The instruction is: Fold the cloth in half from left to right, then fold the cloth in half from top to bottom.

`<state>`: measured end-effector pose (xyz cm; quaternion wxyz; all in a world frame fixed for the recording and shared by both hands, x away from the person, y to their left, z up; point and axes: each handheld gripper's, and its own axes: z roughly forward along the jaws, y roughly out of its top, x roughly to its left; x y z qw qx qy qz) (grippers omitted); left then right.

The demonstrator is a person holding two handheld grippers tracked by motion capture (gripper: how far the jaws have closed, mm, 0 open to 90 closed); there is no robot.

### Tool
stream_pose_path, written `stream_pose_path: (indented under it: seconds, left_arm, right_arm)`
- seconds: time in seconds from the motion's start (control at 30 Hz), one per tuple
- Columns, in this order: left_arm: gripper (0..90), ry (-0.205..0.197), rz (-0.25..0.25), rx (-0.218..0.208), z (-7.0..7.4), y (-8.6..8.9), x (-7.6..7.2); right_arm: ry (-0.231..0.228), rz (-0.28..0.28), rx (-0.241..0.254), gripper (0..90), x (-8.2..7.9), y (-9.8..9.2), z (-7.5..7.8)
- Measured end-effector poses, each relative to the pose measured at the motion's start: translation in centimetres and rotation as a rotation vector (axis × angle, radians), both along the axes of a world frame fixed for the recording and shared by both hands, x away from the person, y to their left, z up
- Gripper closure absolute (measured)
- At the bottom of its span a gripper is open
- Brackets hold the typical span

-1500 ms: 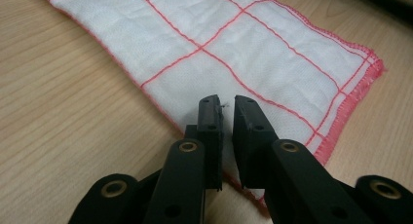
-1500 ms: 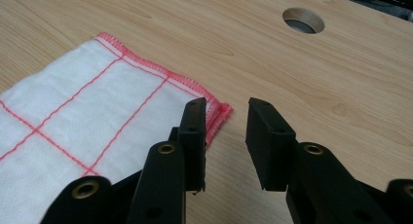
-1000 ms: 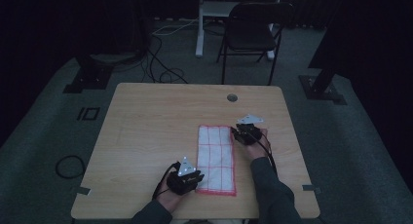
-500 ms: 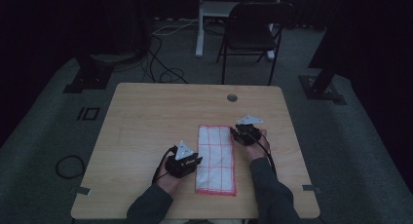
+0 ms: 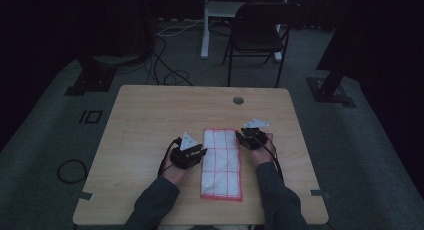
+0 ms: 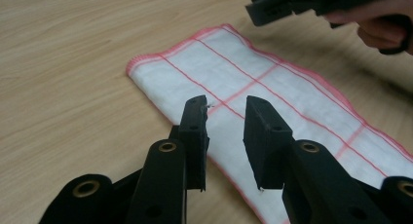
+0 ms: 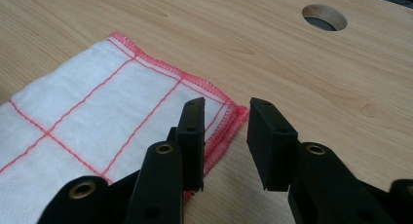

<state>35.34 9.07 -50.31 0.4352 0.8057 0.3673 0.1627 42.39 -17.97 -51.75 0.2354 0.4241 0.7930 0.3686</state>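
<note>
A white folded cloth with red grid lines and red stitched edging (image 5: 221, 162) lies flat on the light wooden table (image 5: 150, 120), toward the person's side. The left gripper (image 6: 225, 131) hovers over the cloth's left long edge; its jaws have just been opening, and they stand apart with nothing gripped. The right gripper (image 7: 224, 129) sits at the far right corner, jaws parted and empty, the corner just below them. A round cable hole (image 7: 324, 17) lies beyond
</note>
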Motion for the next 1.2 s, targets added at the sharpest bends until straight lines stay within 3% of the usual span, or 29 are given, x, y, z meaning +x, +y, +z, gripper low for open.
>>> stream_pose_path:
  seconds: [0.47, 0.8, 1.2]
  left_arm:
    - [68.4, 0.026, 0.077, 0.012, -0.4, 0.0, 3.3]
    - [66.0, 0.028, 0.108, 0.002, -0.4, -0.1, 4.6]
    - [63.1, 0.046, 0.153, 0.021, -1.4, -0.3, 6.1]
  right_arm:
    - [-0.002, -0.006, 0.007, 66.8, 0.1, -0.5, 0.1]
    - [0.005, -0.01, 0.012, 64.1, 0.3, -0.2, 0.0]
    - [0.019, -0.032, 0.021, 60.9, 0.5, 0.2, -0.5]
